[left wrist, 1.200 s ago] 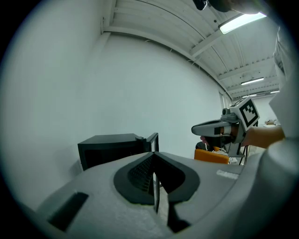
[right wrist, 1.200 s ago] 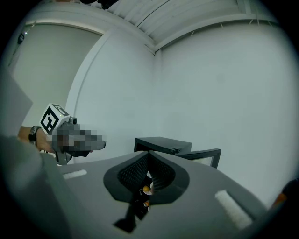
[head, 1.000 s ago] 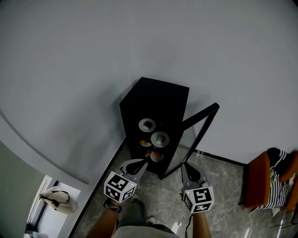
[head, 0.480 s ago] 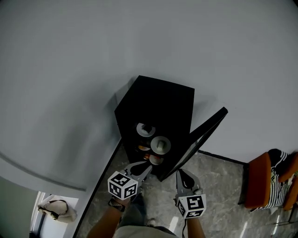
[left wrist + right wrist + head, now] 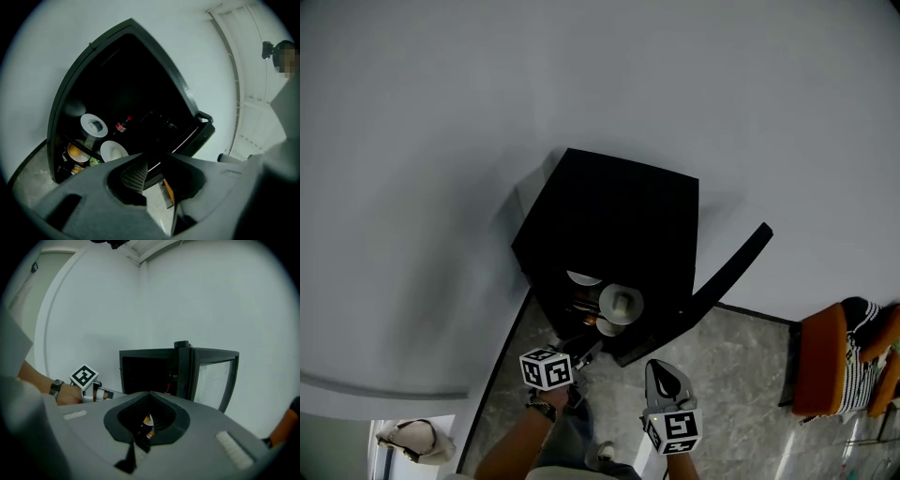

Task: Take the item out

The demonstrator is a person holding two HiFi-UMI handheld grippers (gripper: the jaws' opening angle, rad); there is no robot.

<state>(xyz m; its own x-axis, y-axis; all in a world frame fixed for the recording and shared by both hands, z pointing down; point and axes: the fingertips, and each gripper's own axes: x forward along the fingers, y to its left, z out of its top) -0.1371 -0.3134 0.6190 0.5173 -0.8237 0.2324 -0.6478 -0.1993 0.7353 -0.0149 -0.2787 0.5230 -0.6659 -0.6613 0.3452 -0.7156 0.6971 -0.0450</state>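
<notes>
Left gripper (image 5: pixel 584 353) hovers just outside the black cabinet (image 5: pixel 619 206), low at its open front. Its jaws are opening and nothing is between them. The task does not say which item is meant. The likeliest is the white bowl (image 5: pixel 621 304) at the front of the shelf, with a second bowl (image 5: pixel 583 278) behind it and a red-capped bottle (image 5: pixel 123 125) deeper in.

The jaws should spread wider than the bowl's rim before going in. They should then enter level with the shelf, close on the wall of the bowl, and draw straight back so the neighbours stay put.

Right gripper (image 5: pixel 662 373) hangs back over the floor, its tips together and holding nothing I can make out. It could steady the glass door (image 5: pixel 731 267), which stands swung wide.
</notes>
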